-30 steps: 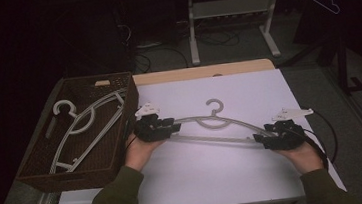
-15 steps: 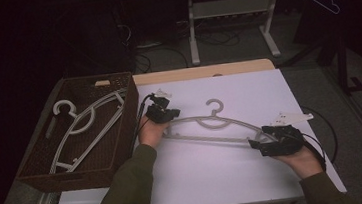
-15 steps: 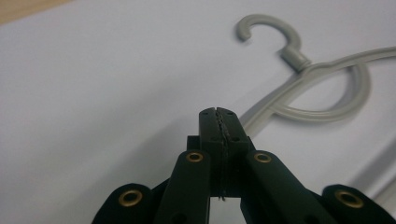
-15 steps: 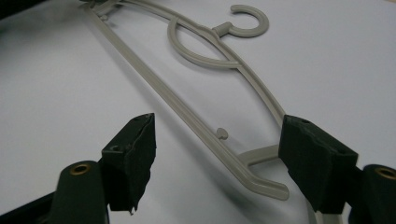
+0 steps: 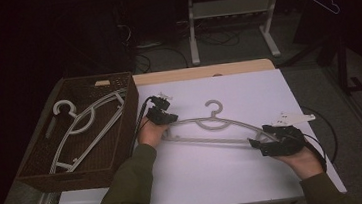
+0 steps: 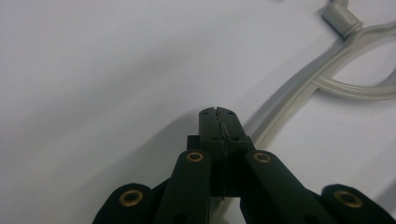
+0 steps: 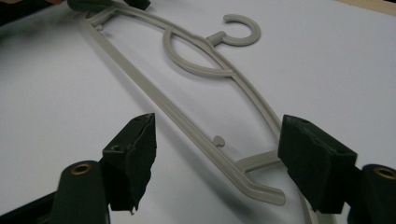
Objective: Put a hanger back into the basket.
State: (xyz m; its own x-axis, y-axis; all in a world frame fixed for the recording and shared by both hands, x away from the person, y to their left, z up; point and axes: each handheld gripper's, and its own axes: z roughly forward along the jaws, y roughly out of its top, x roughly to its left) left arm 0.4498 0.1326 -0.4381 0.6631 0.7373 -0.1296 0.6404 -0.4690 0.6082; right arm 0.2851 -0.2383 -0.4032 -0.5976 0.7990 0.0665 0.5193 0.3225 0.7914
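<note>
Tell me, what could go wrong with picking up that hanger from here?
The left gripper's jaws are shut beside the hanger, with nothing visibly between them, so that end may stay on the table. The right gripper's jaws have just been opening and straddle the other end without touching it; a lift now would probably leave it behind.

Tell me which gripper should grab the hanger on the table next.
Probably right. The right gripper is open with the hanger end between its jaws. The left gripper is shut, beside the hanger's other end rather than around it.
</note>
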